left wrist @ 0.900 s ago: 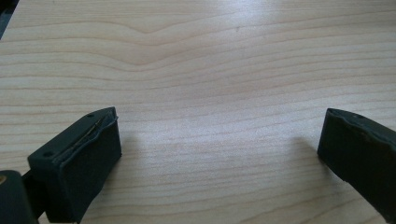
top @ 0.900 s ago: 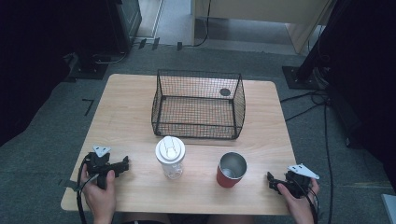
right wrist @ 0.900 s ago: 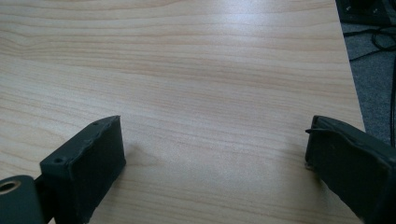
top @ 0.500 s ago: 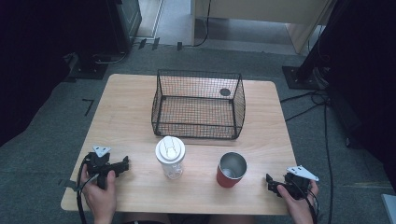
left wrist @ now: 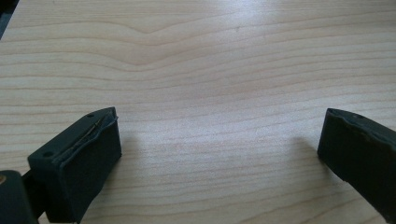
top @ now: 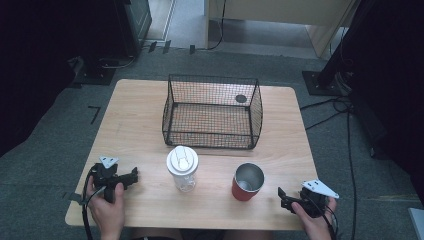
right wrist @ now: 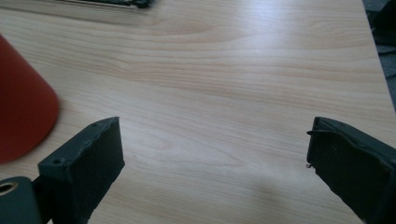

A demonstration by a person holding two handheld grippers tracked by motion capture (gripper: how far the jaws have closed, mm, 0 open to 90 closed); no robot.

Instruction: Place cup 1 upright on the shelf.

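Note:
A clear bottle with a white lid (top: 182,167) stands upright near the table's front middle. To its right stands a red cup with a steel inside (top: 247,181); its red side (right wrist: 21,102) also appears at the left of the right gripper view. My left gripper (top: 131,176) rests at the front left, pointing right toward the bottle, open, with only bare wood between its jaws (left wrist: 219,135). Resting at the front right, my right gripper (top: 282,196) points left toward the cup and is open and empty (right wrist: 215,149).
A black wire basket (top: 172,115) stands at the table's middle back, with a dark round disc (top: 241,98) on its far wall. The wooden table (top: 135,130) has bare room left and right of the basket. Cables and dark equipment lie on the floor around.

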